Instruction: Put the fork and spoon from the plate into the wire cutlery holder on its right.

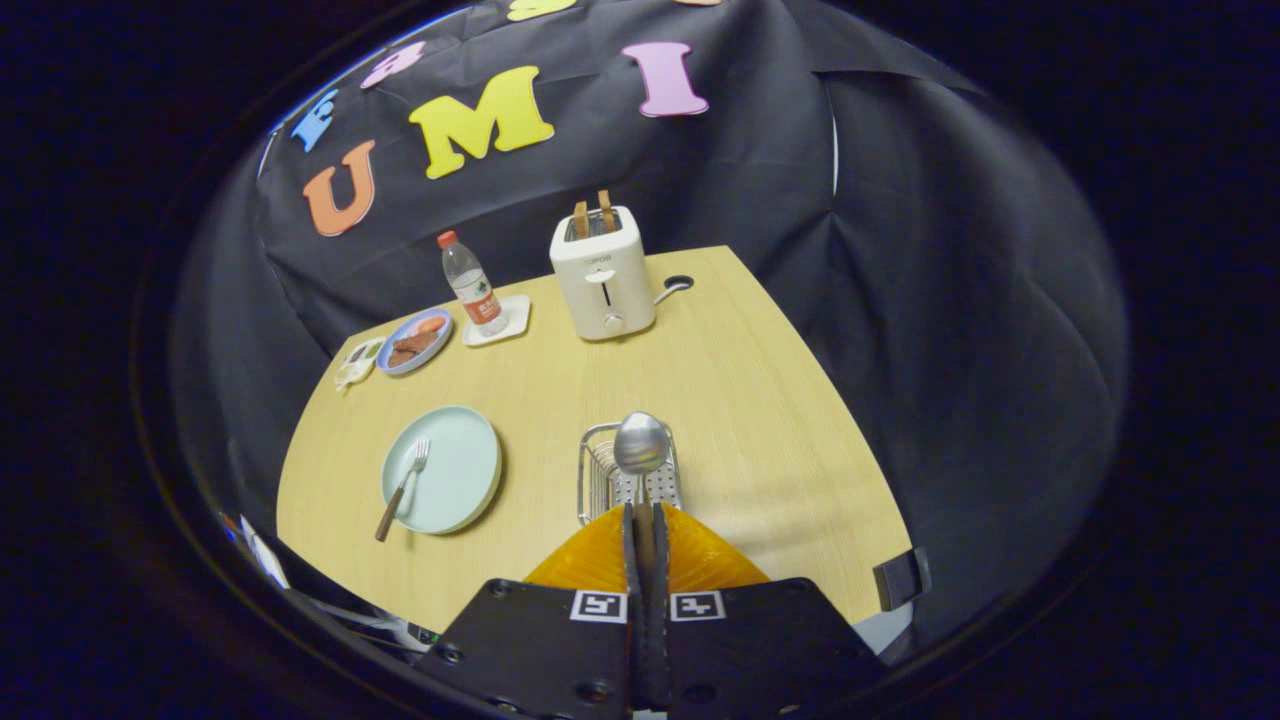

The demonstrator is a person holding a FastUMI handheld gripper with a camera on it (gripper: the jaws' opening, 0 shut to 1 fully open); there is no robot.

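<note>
On the table [740,400], fork [404,487] lies on plate [442,468] at left; gripper [645,520], fingers pinched tight on the spoon [641,445], holds it over the wire cutlery holder [628,478]; judged next: lower, release.

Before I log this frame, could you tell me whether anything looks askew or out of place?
Nothing damaged or spilled. The fork lies with its handle overhanging the plate rim; the gripper holds the spoon over the wire holder.

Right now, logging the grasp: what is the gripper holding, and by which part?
The gripper is shut on the spoon, gripping its handle, bowl forward over the wire cutlery holder.
</note>
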